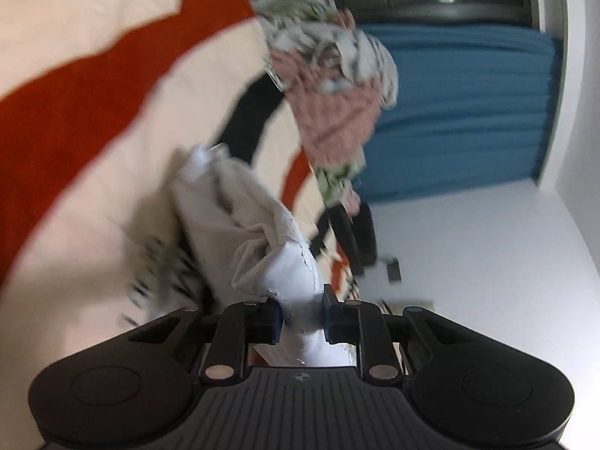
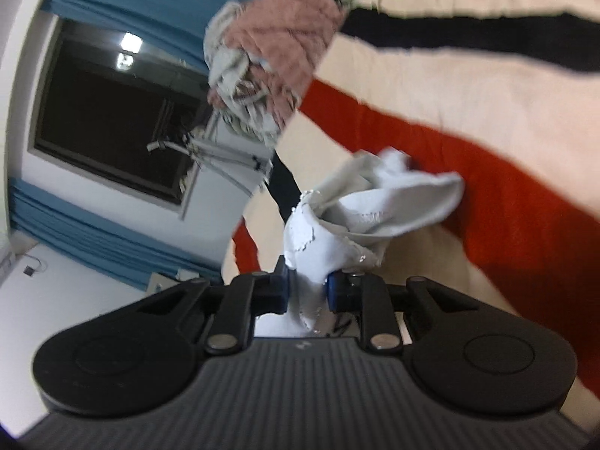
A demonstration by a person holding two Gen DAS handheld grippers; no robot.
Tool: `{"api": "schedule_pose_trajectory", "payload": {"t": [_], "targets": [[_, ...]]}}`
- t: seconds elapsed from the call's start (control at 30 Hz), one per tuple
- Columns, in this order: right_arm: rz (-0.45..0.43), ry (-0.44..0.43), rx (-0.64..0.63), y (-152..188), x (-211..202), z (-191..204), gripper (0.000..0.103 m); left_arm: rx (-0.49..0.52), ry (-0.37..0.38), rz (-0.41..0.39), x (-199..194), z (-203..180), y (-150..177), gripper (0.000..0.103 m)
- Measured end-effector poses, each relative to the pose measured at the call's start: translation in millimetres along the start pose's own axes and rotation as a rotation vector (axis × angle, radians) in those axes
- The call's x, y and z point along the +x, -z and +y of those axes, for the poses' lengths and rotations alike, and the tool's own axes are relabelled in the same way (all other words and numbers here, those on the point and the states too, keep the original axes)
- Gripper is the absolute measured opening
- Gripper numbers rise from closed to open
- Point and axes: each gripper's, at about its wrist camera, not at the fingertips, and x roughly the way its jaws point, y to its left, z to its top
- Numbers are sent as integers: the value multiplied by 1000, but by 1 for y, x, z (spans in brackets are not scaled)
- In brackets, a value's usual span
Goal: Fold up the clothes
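In the left wrist view, one cream cover (image 1: 75,37) with red and black bands fills the left side; what it lies on cannot be told. On it, toward the middle, one pale beige-and-white garment (image 1: 240,221) runs bunched from the cover up to the left claw (image 1: 300,318), whose two blue-tipped fingers (image 1: 273,318) are clenched on a white fold of it. Farther right sits one heap of clothes (image 1: 330,86), with a pink knit piece, a pale patterned piece and a green-printed piece in it. Right of the heap hangs one blue curtain (image 1: 461,112), then a white wall (image 1: 487,262).

In the right wrist view, a dark window (image 2: 105,120) and two runs of blue curtain (image 2: 86,240) stand at the left. The same heap (image 2: 273,60) lies up in the middle. Below it the garment (image 2: 375,206) is gathered into the right claw (image 2: 305,292), which is clamped on its white cloth. The banded cover (image 2: 487,112) spreads to the right.
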Motion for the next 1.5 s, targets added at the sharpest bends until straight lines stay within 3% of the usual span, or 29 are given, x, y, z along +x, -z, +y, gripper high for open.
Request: {"api": "schedule_pose_trajectory", "payload": {"t": [0.17, 0.4, 0.47, 0.67, 0.8, 0.9, 1.03, 1.17, 1.37, 1.43, 1.5], "targets": [[-9, 24, 83, -50, -32, -2, 22, 12, -55, 119, 47, -53, 0, 21], [-97, 69, 65, -156, 20, -8, 22, 170, -108, 199, 175, -136, -25, 20], [-138, 66, 33, -194, 40, -1, 22, 210, -102, 211, 223, -160, -41, 20], [-298, 16, -137, -292, 77, 18, 22, 388, 20, 185, 341, -220, -64, 20], [-337, 40, -184, -319, 105, -19, 23, 537, 64, 147, 405, -206, -43, 20], [-287, 89, -146, -308, 130, -86, 23, 592, 10, 185, 439, -143, -18, 20], [-158, 198, 4, -262, 147, -174, 23, 674, -86, 257, 441, -76, 13, 20], [-162, 187, 92, -234, 136, -199, 25, 785, -107, 248, 427, -65, 31, 25], [-140, 274, 141, -225, 104, -170, 25, 852, -165, 235, 374, -102, 48, 28], [-136, 291, 102, -222, 87, -148, 25, 884, -158, 220, 347, -128, 50, 36], [-129, 301, 33, -220, 68, -119, 25, 934, -153, 202, 320, -157, 56, 51]]}}
